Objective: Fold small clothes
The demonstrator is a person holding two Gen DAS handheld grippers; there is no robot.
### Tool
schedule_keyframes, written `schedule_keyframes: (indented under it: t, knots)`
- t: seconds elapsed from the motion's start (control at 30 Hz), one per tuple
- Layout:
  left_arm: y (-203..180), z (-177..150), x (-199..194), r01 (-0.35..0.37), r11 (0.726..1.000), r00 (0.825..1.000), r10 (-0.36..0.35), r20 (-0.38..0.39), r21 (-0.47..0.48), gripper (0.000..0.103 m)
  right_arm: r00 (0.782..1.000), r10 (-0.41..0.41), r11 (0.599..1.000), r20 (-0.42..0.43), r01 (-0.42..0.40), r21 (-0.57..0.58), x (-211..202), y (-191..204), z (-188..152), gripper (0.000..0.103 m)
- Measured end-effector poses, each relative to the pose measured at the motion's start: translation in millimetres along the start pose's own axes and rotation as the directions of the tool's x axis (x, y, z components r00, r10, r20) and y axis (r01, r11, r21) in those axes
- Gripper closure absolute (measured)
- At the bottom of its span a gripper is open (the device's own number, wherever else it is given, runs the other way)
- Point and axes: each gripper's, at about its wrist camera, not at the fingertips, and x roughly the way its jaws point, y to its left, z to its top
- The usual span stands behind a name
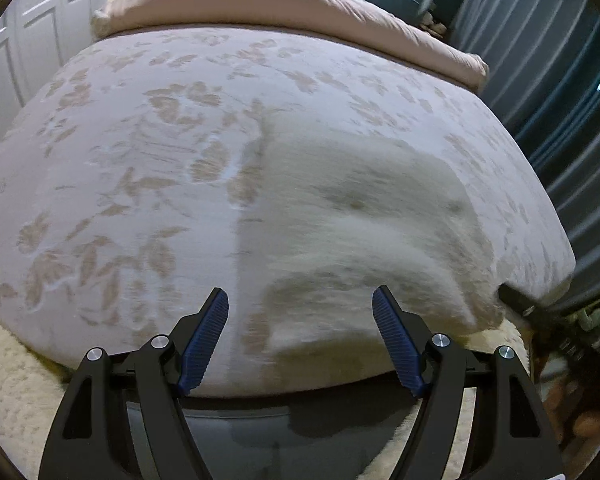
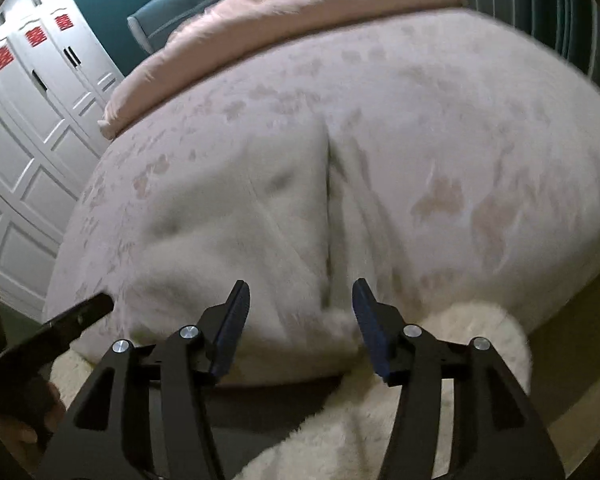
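A cream fleecy garment (image 1: pixel 360 216) lies flat on a bed (image 1: pixel 120 140) with a pale floral cover, at the near edge, its long axis running from near to far. In the left view, bare cover stretches wide to its left and beyond it to a folded pink quilt (image 1: pixel 260 4). The left tongs (image 1: pixel 300 300) hang wide open and empty over the near edge. The right tongs (image 2: pixel 300 292) are parted, pads clear of the cloth. A shaggy cream rug (image 2: pixel 380 420) lies below.
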Motion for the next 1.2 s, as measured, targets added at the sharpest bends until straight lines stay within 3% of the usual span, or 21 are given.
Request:
schedule_keyframes:
  t: [0.07, 0.1, 0.13, 0.17, 0.27, 0.33, 0.4, 0.43, 0.5, 0.67, 0.77, 0.83, 1.0, 1.2]
  knots:
    - [-13.7, 0.2, 8.6, 0.01, 1.0, 1.0, -0.01, -0.019, 0.02, 0.031, 0.999, 0.023, 0.999, -0.039, -0.022, 0.032, 16.8, -8.8, -2.8, 0.053]
    - [-17.5, 0.9, 11.2, 0.012, 1.0, 1.0, -0.011, -0.024, 0.028, 0.031, 0.999, 0.015, 0.999, -0.052, -0.013, 0.03, 20.2, -11.1, -4.1, 0.061]
    - [-22.6, 1.6, 13.8, 0.008, 0.999, 1.0, -0.007, -0.025, 0.041, 0.031, 0.998, 0.007, 1.0, -0.06, -0.005, 0.025, 26.4, -10.0, -2.9, 0.086]
    - [-27.4, 2.4, 15.3, -0.004, 0.998, 1.0, 0.005, -0.026, 0.055, 0.031, 0.998, 0.031, 0.999, -0.053, -0.029, 0.039, 25.8, -8.8, 2.7, 0.088]
    - [-33.2, 4.1, 17.1, -0.028, 0.997, 1.0, 0.029, -0.012, 0.077, 0.031, 0.99, 0.098, 0.995, 0.103, -0.1, 0.015, -15.2, -3.3, 18.0, 0.09]
    - [-32.4, 3.9, 24.0, -0.041, 0.996, 0.999, 0.043, -0.021, 0.076, 0.031, 0.988, 0.084, 0.996, 0.132, -0.086, 0.007, -25.8, -6.5, 23.7, 0.09]
    - [-30.1, 1.6, 37.5, -0.061, 0.996, 0.997, 0.064, -0.046, 0.07, 0.031, 0.999, 0.009, 1.0, 0.046, -0.01, 0.009, 2.7, -20.7, 21.6, 0.09]
    - [-29.2, 0.0, 44.6, -0.065, 0.995, 0.996, 0.07, -0.061, 0.069, 0.031, 0.997, -0.036, 0.999, -0.069, 0.038, 0.026, 36.3, -33.3, 15.7, 0.09]
    - [-27.5, -4.4, 58.8, -0.084, 0.994, 0.991, 0.09, -0.095, 0.072, 0.029, 0.99, 0.002, 0.996, -0.139, 0.011, 0.094, 61.0, -45.6, 6.6, 0.09]
    - [-26.9, -6.9, 60.4, -0.106, 0.99, 0.99, 0.114, -0.082, 0.095, 0.027, 0.997, -0.003, 0.995, -0.076, 0.011, 0.102, 25.0, -38.8, 17.0, 0.084]
    - [-26.5, -5.0, 56.9, -0.107, 0.99, 0.99, 0.115, -0.086, 0.091, 0.027, 0.999, -0.045, 0.996, 0.017, 0.044, 0.072, -6.8, -29.9, 24.2, 0.084]
    - [-27.2, -5.5, 52.8, -0.105, 0.991, 0.99, 0.112, -0.084, 0.088, 0.028, 0.998, -0.016, 0.999, 0.063, 0.014, 0.029, -23.9, -15.2, 27.3, 0.084]
    - [-19.7, -4.8, 21.7, -0.088, 0.994, 0.995, 0.091, -0.051, 0.064, 0.028, 0.996, 0.088, 0.992, 0.019, -0.086, -0.097, -13.4, 32.0, 26.6, 0.084]
    - [16.1, -3.1, -12.7, -0.161, 0.987, 0.987, 0.162, -0.011, 0.027, 0.028, 0.99, 0.131, 0.967, -0.054, -0.139, -0.213, 24.4, 85.5, 19.6, 0.084]
